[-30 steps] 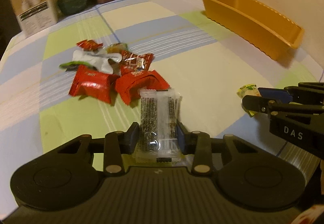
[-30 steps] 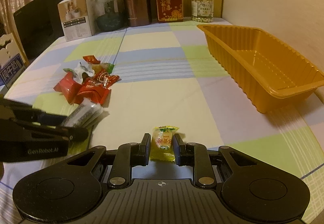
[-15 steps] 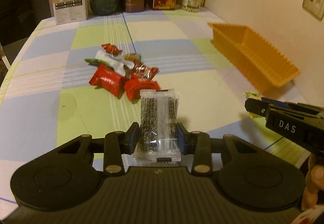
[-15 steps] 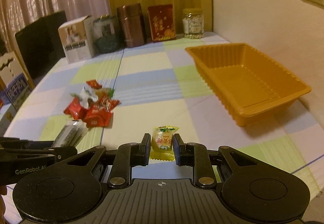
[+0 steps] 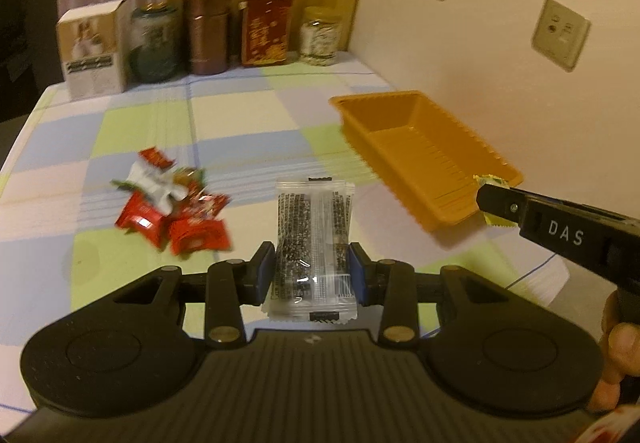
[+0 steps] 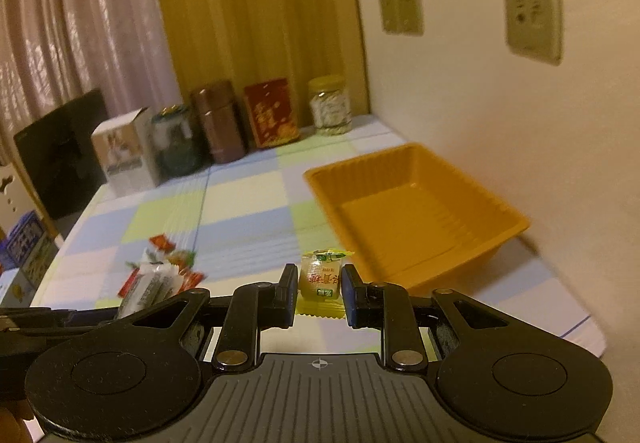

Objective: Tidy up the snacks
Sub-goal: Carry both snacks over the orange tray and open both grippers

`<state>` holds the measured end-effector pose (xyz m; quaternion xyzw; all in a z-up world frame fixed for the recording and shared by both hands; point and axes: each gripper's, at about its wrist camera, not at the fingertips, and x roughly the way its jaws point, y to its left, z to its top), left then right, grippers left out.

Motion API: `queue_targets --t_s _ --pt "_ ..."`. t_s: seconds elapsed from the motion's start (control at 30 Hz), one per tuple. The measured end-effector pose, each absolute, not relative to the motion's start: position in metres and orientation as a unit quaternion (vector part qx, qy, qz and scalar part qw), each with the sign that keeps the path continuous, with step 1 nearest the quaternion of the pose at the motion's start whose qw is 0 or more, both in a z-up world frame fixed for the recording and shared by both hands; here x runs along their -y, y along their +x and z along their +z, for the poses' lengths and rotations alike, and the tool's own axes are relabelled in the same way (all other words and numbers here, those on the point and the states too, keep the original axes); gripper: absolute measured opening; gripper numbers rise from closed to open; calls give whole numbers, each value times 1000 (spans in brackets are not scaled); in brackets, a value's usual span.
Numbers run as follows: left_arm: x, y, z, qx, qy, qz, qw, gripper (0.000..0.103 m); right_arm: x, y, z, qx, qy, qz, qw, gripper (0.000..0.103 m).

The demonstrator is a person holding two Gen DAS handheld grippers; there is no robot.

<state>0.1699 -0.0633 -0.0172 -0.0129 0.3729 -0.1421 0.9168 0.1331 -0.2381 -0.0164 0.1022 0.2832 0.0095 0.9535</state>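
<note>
Both grippers loaded: my left gripper (image 5: 312, 273) clamping sesame packet (image 5: 313, 239), right gripper (image 6: 319, 293) pinching yellow candy (image 6: 320, 278), carrying both lifted clear of table toward orange tray (image 6: 416, 219)

Home dining room, checked tablecloth (image 5: 240, 115), curtains (image 6: 100, 23), tea tins (image 5: 206, 31), wall sockets (image 5: 560, 33)

"DAS" on right claw (image 5: 493, 190)
</note>
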Motion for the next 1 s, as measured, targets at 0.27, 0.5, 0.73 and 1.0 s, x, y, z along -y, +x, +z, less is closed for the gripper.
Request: queue_targets --t_s 0.27,0.5,0.73,1.0 --pt "106 192 -1 -368 -2 -175 913 35 282 146 -8 -286 105 -16 952 24" --pt "140 221 0 -370 4 -201 907 35 315 163 -8 -289 97 -28 952 24" --pt "165 249 -5 -375 4 -214 902 35 334 191 -12 -295 88 -29 951 24" --pt "187 275 -15 -383 6 -224 896 35 356 221 -19 -299 101 -36 948 24"
